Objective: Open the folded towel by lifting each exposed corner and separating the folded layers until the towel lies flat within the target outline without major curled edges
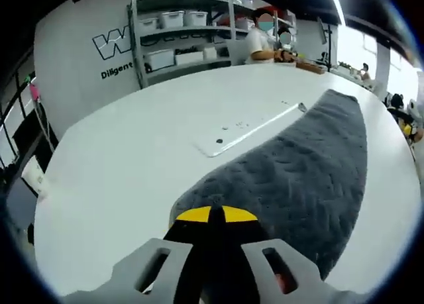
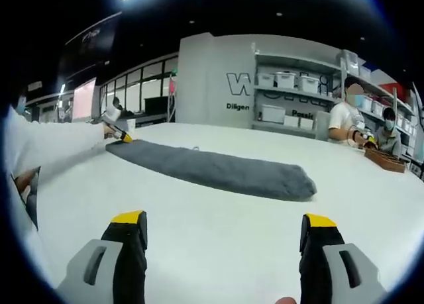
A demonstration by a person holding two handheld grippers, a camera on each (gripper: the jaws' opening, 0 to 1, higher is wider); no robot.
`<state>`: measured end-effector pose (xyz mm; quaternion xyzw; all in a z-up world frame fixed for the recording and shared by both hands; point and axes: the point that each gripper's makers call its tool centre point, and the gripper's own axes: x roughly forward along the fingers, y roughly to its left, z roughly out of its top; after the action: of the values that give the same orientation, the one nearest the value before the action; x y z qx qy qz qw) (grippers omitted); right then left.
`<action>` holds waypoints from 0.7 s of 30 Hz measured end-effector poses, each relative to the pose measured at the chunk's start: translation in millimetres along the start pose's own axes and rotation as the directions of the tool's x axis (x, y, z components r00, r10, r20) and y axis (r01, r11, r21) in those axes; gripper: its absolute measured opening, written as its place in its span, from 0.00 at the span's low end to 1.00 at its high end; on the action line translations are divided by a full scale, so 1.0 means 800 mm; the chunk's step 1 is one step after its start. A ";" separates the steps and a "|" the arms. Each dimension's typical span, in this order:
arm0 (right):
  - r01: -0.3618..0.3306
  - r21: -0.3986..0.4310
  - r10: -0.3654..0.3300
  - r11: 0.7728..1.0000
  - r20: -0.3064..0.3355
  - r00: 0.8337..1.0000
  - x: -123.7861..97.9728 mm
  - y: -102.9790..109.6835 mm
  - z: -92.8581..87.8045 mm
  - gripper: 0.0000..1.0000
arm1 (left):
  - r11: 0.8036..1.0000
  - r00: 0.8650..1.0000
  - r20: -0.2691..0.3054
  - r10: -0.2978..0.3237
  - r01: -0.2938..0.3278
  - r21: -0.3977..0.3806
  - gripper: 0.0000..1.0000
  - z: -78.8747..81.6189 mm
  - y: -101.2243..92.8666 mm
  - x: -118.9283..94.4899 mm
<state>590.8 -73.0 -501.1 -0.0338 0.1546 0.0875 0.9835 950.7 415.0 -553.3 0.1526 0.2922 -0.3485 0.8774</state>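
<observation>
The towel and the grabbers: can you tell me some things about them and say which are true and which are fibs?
1. The towel is grey. True.
2. The left gripper is pinching the towel's end. True.
3. The right gripper is shut. False: its jaws stand wide apart over bare table.
4. The towel is spread flat. False: it lies as a long folded strip.
5. The table is black. False: it is white.

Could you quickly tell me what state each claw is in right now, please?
Left claw: shut on the grey towel's end.
Right claw: open, holding nothing.
</observation>
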 end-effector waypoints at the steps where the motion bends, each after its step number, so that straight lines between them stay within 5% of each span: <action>1: 0.002 0.000 -0.002 1.000 -0.001 1.000 0.000 -0.001 0.000 0.96 | 1.000 1.000 0.002 -0.001 0.001 0.008 0.02 0.001 0.000 -0.003; 7: 0.008 -0.004 -0.008 1.000 -0.002 1.000 -0.004 0.000 0.002 0.96 | 0.998 0.998 0.059 0.020 -0.024 0.059 0.02 0.017 -0.002 -0.021; 9: 0.013 -0.006 -0.013 1.000 0.000 1.000 -0.007 -0.001 0.004 0.96 | 1.000 0.993 0.116 0.012 -0.015 0.028 0.02 0.026 -0.013 -0.031; 21: 0.011 -0.022 -0.010 1.000 0.015 1.000 -0.018 0.009 0.013 0.96 | 0.968 0.966 0.255 0.047 -0.107 0.227 0.02 0.034 -0.088 -0.108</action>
<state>579.0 -67.2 -487.4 -0.0448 0.1461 0.0843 0.9847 861.8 396.8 -483.1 0.2237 0.1303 -0.3628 0.8952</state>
